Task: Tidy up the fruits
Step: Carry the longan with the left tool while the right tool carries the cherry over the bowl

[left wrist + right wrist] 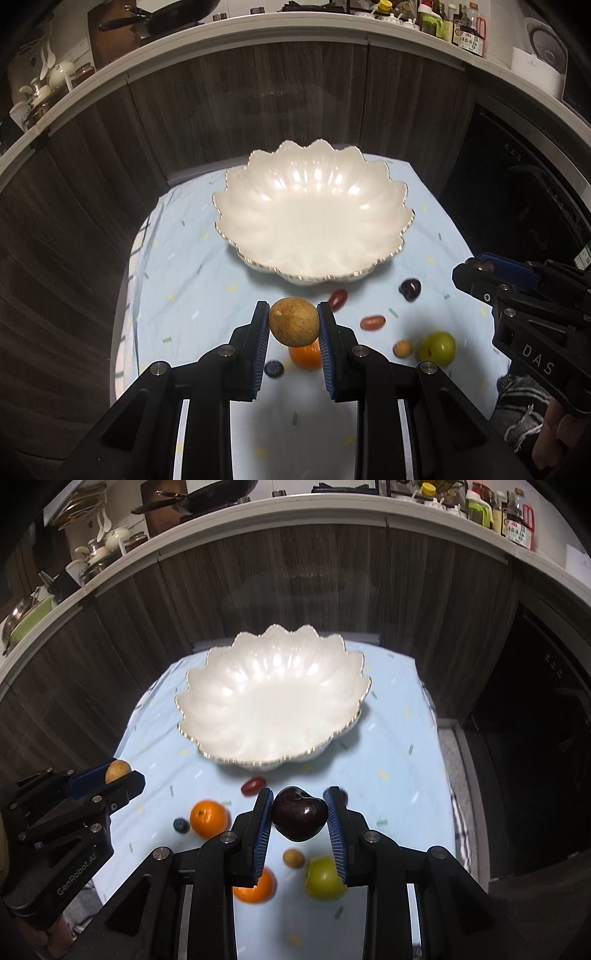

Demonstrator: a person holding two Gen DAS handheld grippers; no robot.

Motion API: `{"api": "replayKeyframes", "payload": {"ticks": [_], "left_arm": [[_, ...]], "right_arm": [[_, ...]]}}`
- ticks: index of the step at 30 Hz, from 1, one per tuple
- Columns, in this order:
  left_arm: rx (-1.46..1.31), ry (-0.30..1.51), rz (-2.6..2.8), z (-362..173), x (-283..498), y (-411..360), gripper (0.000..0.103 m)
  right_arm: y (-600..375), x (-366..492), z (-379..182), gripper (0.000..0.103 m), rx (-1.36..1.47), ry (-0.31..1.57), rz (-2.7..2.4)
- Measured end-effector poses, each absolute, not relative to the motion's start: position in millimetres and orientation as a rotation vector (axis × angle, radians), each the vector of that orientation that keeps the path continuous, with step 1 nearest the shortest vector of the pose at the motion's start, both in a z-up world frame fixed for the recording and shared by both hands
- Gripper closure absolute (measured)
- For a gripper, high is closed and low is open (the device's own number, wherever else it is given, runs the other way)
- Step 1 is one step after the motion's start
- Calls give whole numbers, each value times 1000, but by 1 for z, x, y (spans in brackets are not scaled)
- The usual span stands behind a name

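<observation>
My left gripper is shut on a round brown fruit and holds it above the cloth, short of the white scalloped bowl. My right gripper is shut on a dark red cherry, also in front of the bowl, which holds nothing. On the cloth lie an orange, a second orange, a blueberry, a green fruit, a small brown fruit and a red grape. A dark cherry and another red grape also lie there.
The light blue cloth covers a small table set against dark wood cabinet fronts. A worktop above carries pans, jars and bottles. A dark appliance stands to the right. A hand shows at the lower right.
</observation>
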State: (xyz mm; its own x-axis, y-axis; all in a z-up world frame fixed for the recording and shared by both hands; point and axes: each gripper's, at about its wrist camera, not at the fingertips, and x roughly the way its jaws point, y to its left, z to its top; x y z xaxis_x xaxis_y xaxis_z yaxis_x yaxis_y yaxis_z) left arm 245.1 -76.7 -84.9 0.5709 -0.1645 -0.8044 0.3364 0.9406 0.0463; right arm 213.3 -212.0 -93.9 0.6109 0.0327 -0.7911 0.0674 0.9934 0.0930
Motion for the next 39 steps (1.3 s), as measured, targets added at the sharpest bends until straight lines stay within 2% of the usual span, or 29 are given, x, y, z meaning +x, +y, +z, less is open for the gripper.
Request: {"api": "replayKeyframes", "payload": {"ticks": [25,39], "left_arm": [[191,858,-247,-79,330,-86,77],[188,879,-228,-101,378,-93,77]], "right_arm": [[-234,297,-88,73,105,860,-69],[-244,342,-108,73,100,893,-107]]}}
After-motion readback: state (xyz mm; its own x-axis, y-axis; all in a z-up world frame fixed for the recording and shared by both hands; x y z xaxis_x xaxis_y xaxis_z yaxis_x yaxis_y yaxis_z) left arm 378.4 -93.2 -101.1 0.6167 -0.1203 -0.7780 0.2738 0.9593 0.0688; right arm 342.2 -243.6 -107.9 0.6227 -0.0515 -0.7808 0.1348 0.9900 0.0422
